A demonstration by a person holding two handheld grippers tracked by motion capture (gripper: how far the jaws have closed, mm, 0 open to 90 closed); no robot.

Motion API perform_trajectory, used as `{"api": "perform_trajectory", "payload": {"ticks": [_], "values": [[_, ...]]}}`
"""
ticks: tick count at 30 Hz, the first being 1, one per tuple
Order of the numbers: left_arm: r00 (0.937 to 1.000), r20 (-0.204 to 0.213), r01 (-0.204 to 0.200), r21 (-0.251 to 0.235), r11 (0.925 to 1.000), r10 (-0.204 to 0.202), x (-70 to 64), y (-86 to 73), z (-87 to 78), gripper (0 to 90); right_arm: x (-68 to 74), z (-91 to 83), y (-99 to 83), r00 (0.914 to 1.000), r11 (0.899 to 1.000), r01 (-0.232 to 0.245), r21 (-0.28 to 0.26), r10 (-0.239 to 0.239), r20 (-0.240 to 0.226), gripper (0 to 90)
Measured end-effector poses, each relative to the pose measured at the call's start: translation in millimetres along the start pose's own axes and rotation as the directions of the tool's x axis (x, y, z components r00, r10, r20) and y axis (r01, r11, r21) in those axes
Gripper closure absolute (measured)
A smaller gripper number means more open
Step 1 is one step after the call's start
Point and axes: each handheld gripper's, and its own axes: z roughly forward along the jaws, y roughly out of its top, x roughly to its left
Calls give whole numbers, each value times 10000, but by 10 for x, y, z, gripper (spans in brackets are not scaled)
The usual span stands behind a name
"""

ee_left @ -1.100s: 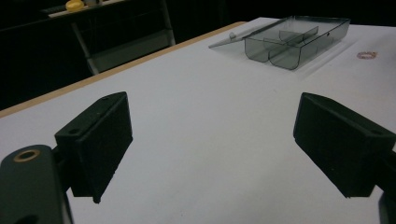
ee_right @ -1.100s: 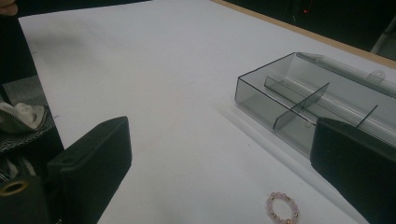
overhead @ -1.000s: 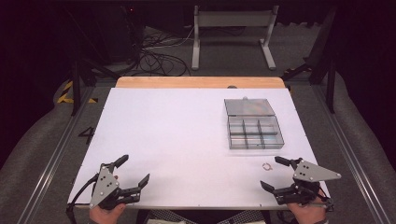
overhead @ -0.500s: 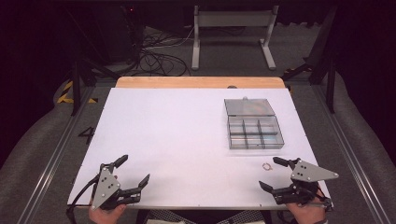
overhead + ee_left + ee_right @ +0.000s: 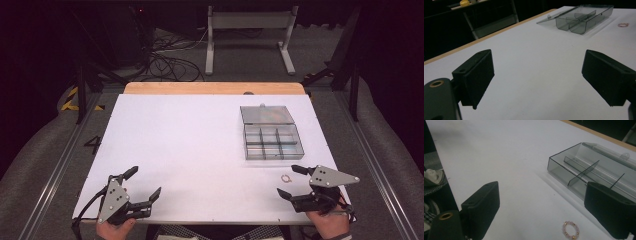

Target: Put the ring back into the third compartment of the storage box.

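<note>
A clear grey compartment box [image 5: 272, 141] with its lid folded back lies on the white table [image 5: 200, 145] at the right; it also appears in the left gripper view [image 5: 584, 18] and the right gripper view [image 5: 584, 172]. A small pink bead ring [image 5: 286, 178] lies just in front of the box, close to my right gripper [image 5: 292, 181]; the ring [image 5: 571, 230] sits between that gripper's open jaws, low on the table. My left gripper [image 5: 142, 184] rests open near the table's front left edge, holding nothing. The ring [image 5: 623, 25] is far off in its view.
A wooden strip [image 5: 215, 88] edges the table's far side. Behind it stand a metal frame [image 5: 247, 35] and loose cables [image 5: 170, 62] on the floor. Rails [image 5: 55, 170] run along both table sides.
Both grippers have barely shifted at the front edge; the right one moved slightly. Jaws stay open, and the box and ring have not moved.
</note>
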Motion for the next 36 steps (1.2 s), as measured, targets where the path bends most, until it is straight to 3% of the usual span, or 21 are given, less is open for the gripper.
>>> {"api": "perform_trajectory", "payload": {"ticks": [10,19,36], "values": [[9999,88,110,-21,9999,-110,-5,-3,7,114,-77,89,98,10000,9993,-49,368,47,78,147],[9997,182,145,-20,9999,-144,-10,-4,8,114,-173,147,174,9995,9989,-263,385,256,200,148],[9996,236,130,-71,9999,-128,-12,1,5,115,-285,236,209,9979,9961,-464,750,428,484,165]]}}
